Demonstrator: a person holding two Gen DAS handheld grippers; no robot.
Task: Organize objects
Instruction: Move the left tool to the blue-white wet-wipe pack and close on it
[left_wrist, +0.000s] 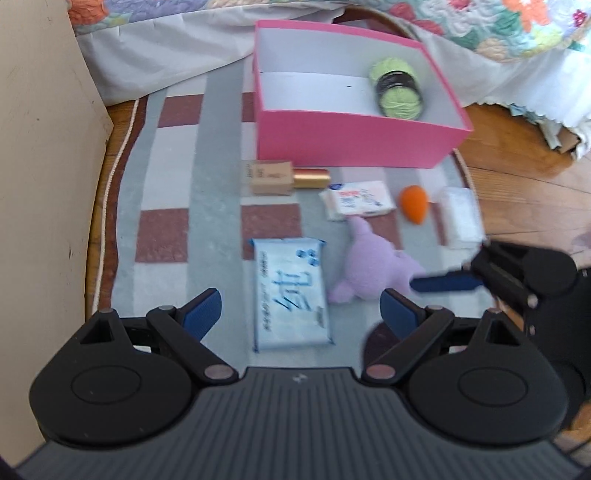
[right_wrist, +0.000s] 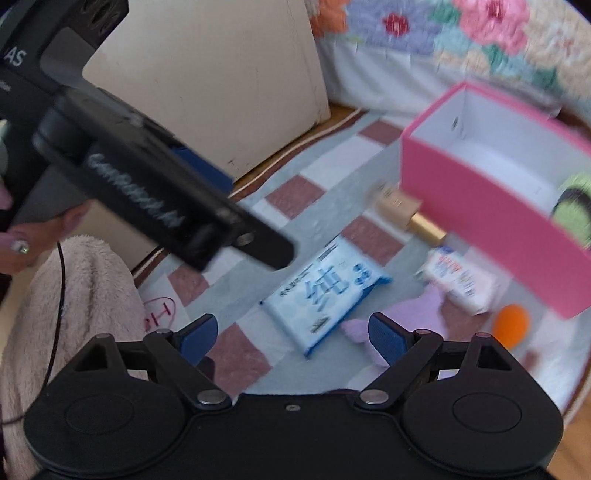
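Observation:
A pink box (left_wrist: 351, 142) (right_wrist: 491, 229) stands open on a checked mat, with a green yarn ball (left_wrist: 399, 90) (right_wrist: 574, 210) inside. On the mat lie a blue tissue pack (left_wrist: 290, 295) (right_wrist: 325, 291), a purple plush toy (left_wrist: 373, 266) (right_wrist: 417, 314), a small white-pink packet (left_wrist: 356, 199) (right_wrist: 460, 280), an orange sponge egg (left_wrist: 414, 203) (right_wrist: 511, 325), a beige-gold bottle (left_wrist: 284, 177) (right_wrist: 410, 218) and a white packet (left_wrist: 460, 218). My left gripper (left_wrist: 301, 314) is open above the tissue pack. My right gripper (right_wrist: 291, 336) is open and empty; it also shows in the left wrist view (left_wrist: 447, 282) by the plush.
A cream cabinet (left_wrist: 40, 155) (right_wrist: 221, 81) stands at the left. A bed with a floral quilt (left_wrist: 480, 22) (right_wrist: 443, 37) runs along the back. Wooden floor (left_wrist: 517, 162) lies right of the mat. A fluffy pink cloth (right_wrist: 66, 302) lies at the lower left.

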